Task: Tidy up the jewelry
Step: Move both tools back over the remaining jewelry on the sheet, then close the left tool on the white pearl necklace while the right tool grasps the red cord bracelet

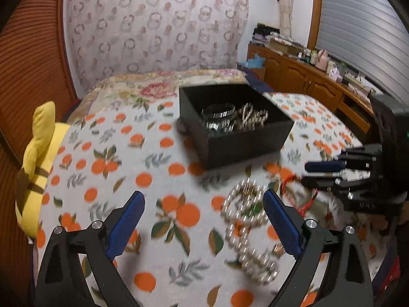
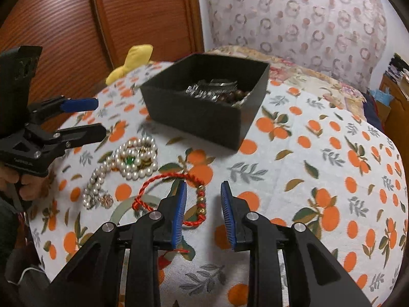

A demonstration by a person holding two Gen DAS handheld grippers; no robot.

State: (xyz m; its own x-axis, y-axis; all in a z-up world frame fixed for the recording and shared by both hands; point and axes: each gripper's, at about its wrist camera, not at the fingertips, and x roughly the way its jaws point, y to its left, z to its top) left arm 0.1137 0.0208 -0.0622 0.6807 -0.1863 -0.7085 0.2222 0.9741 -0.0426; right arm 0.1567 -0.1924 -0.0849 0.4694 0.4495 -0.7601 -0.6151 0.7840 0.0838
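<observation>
**Jewelry half sorted, both my tongs empty**

Landmark = black box, open top, square, matte walls, sitting on the orange-print cloth.

- Inside the box: silver metal bangles, a pale beaded strand and dark brown beads. All piled at the far side, tangled.
- Pearl necklace: lies on the cloth in front of the box, toward my left side. Round glossy white beads, coiled in a loop with a tail trailing away from the box; green stone and gold bits in the coil.
- Red braided cord bracelet: just beside the pearls, nearer me than the box. Twisted rope texture, a few gold beads, knotted end.
- Left gripper: wide open, holds nothing, hovers in front of the box with the pearls by its right finger. Blue ribbed pads.
- Right gripper: partly open, nothing between the pads; left finger overlaps the red cord in view, contact unclear.
- Cloth right of the box is bare. Yellow plush sits at the cloth's edge left of the box.
</observation>
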